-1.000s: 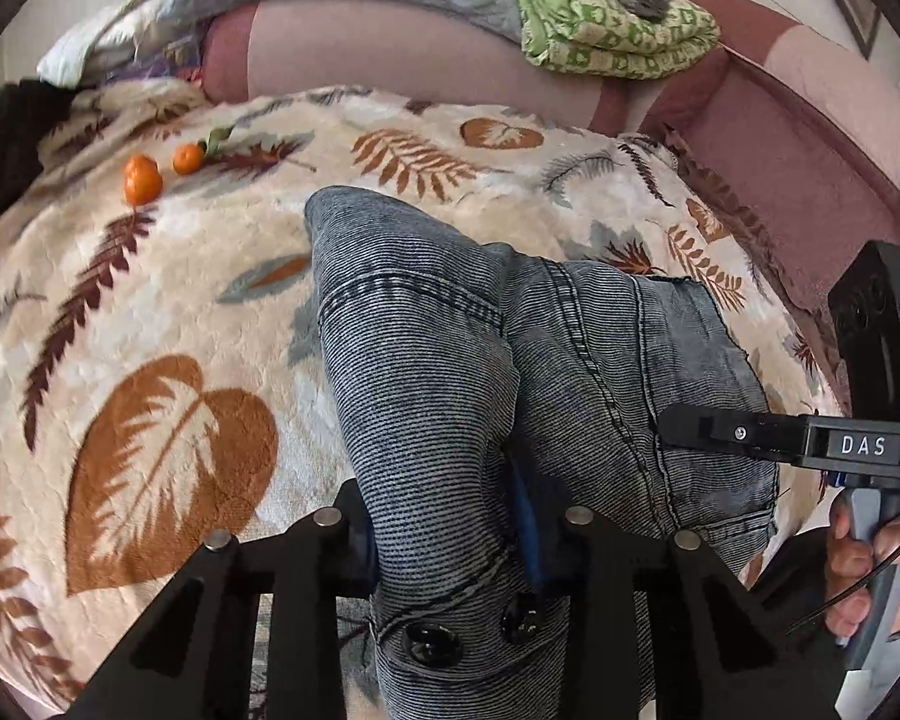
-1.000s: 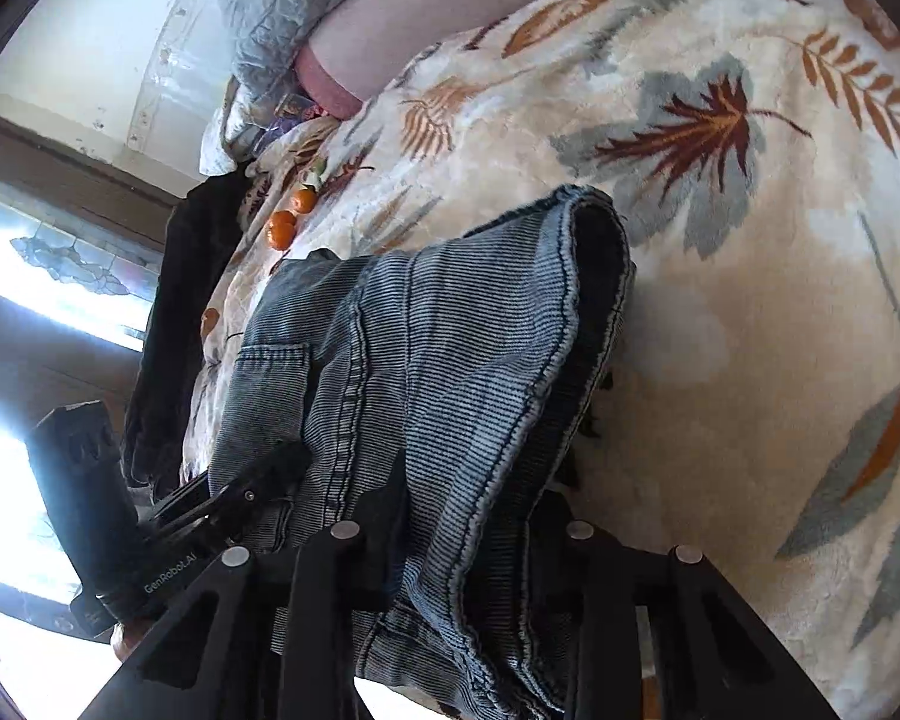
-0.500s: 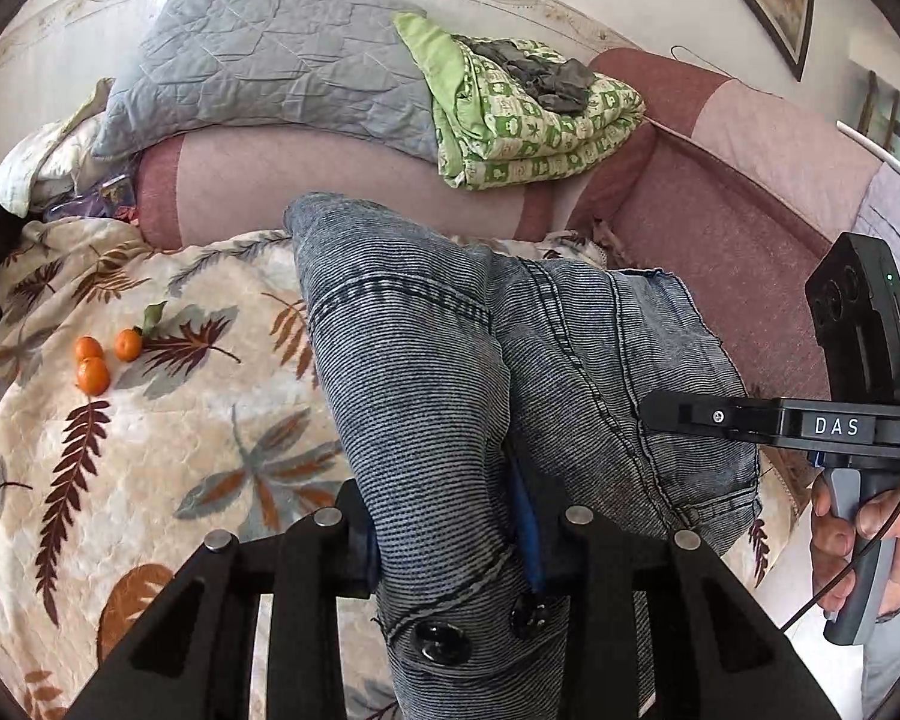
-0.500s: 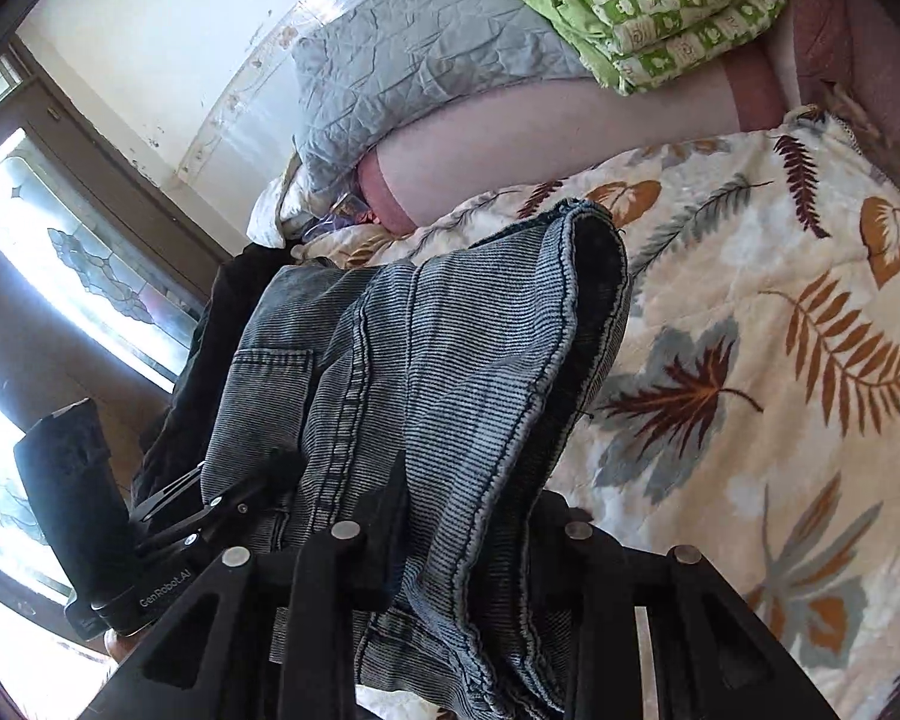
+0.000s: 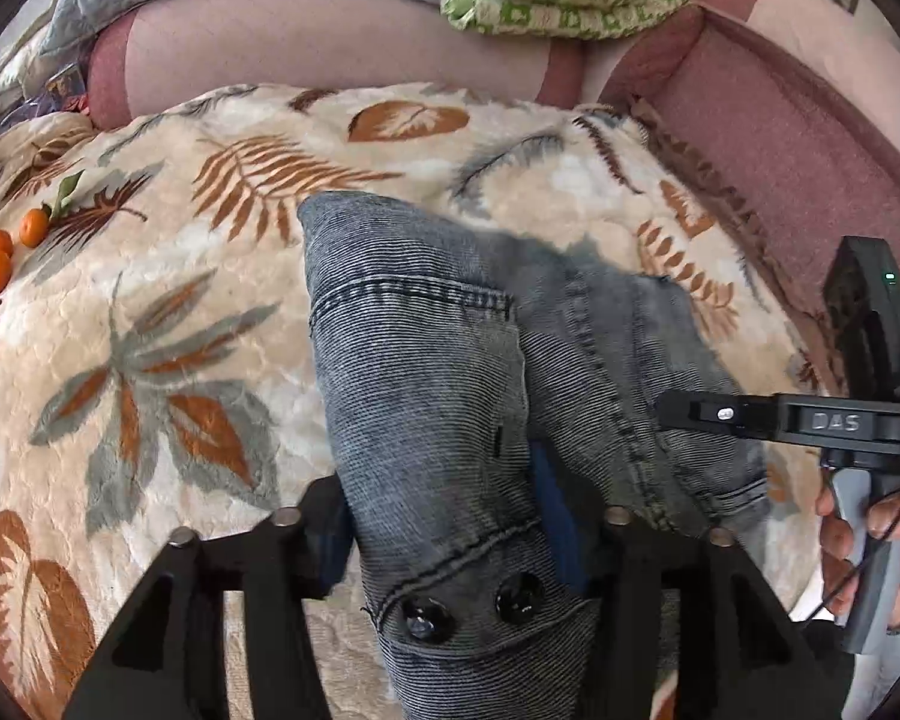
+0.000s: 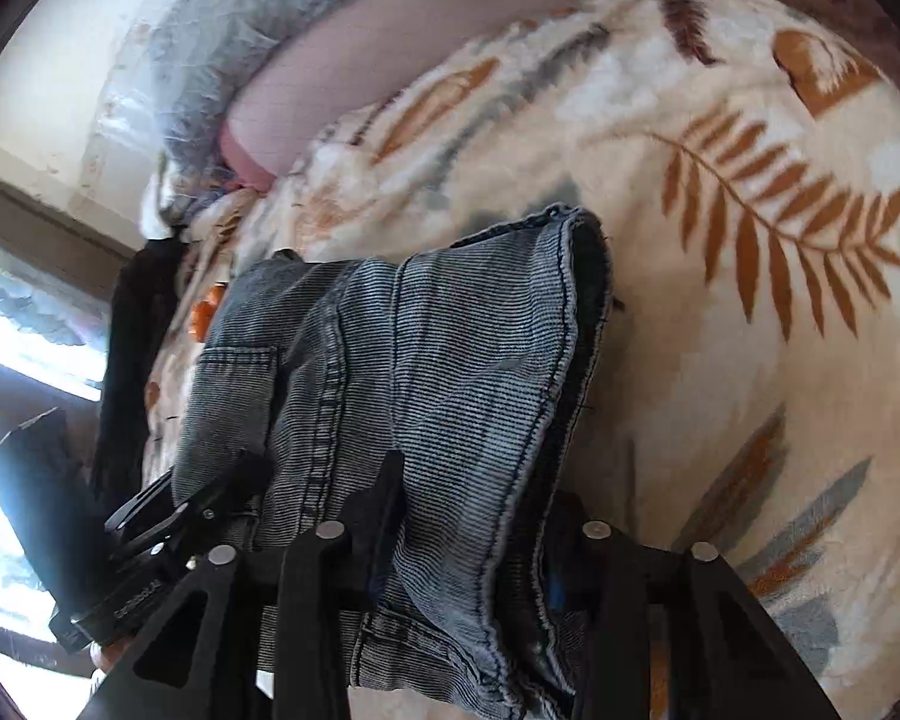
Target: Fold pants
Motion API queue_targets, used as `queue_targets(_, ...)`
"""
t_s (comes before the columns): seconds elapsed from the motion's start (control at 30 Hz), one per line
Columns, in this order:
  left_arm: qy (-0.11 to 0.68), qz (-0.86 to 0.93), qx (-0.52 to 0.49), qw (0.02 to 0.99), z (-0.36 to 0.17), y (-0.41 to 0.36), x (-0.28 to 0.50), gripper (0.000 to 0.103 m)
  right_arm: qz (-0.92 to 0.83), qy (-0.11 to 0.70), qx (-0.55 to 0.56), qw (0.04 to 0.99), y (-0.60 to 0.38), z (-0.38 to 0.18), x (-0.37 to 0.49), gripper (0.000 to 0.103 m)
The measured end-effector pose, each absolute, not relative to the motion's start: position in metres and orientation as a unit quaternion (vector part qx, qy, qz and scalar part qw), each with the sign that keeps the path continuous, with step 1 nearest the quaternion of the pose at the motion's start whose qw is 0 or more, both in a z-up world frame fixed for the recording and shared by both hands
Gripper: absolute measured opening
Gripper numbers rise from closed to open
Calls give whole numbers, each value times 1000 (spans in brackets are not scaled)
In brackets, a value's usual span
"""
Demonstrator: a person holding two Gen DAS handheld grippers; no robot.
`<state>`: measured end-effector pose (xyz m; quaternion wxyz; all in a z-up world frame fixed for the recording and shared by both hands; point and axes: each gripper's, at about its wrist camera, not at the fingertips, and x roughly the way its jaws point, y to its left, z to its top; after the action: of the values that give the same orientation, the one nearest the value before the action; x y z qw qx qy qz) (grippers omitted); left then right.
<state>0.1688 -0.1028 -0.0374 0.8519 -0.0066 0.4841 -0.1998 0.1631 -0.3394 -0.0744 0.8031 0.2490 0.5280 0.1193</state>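
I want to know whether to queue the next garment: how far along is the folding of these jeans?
Done: the jeans lie folded over in layers on the leaf-print blanket. In hand: the left gripper and right gripper are both opening, denim between the jaws of each. Left: pull both clear and perhaps smooth the bundle. Nearly finished.

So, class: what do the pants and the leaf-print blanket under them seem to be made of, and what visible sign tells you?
Pants: looks like faded grey-blue denim, matte; fine ribbed weave, stitched seams, two dark glossy buttons.
Leaf-print blanket: probably plush fleece; soft, fuzzy, dimpled surface with a slight sheen. Fibre can't be told.
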Motion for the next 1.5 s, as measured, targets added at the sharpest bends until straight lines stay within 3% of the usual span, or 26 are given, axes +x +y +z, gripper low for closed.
queue_targets(0.1, 469, -204, -21, 859, -25, -89, 158, 70, 110, 519, 246, 812, -340, -67, 150, 69)
queue_targets(0.2, 434, -196, -28, 879, -1, -71, 139, 72, 68, 487, 180, 852, -340, -40, 126, 71)
queue_targets(0.27, 413, -190, -45, 889, 9, -61, 122, 84, 43, 451, 164, 876, -341, -24, 102, 72)
queue_targets(0.37, 414, -185, -31, 891, -3, -67, 107, 86, 36, 427, 131, 894, -327, -20, 73, 82)
queue_targets(0.47, 471, -159, 33, 867, -44, -88, 111, 88, 19, 494, 73, 866, -311, -49, 79, 84)
queue_targets(0.53, 462, -153, 11, 874, -41, -83, 107, 88, 11, 521, 106, 847, -318, -60, 85, 84)
queue_targets(0.8, 401, -102, -25, 910, 19, -52, 54, 88, -4, 361, 137, 922, -318, 19, 6, 85)
queue_targets(0.87, 394, -89, -28, 914, 21, -50, 41, 88, -21, 306, 123, 944, -304, 26, -23, 103)
queue_targets(0.93, 393, -79, -15, 916, 20, -52, 29, 88, -22, 275, 92, 957, -289, 23, -40, 103)
queue_targets(1.2, 382, -76, 30, 921, 24, -64, 2, 88, 2, 336, 75, 939, -267, -19, -43, 103)
queue_targets(1.5, 371, -76, 19, 925, 34, -79, -3, 88, 3, 330, 47, 943, -275, -5, -34, 103)
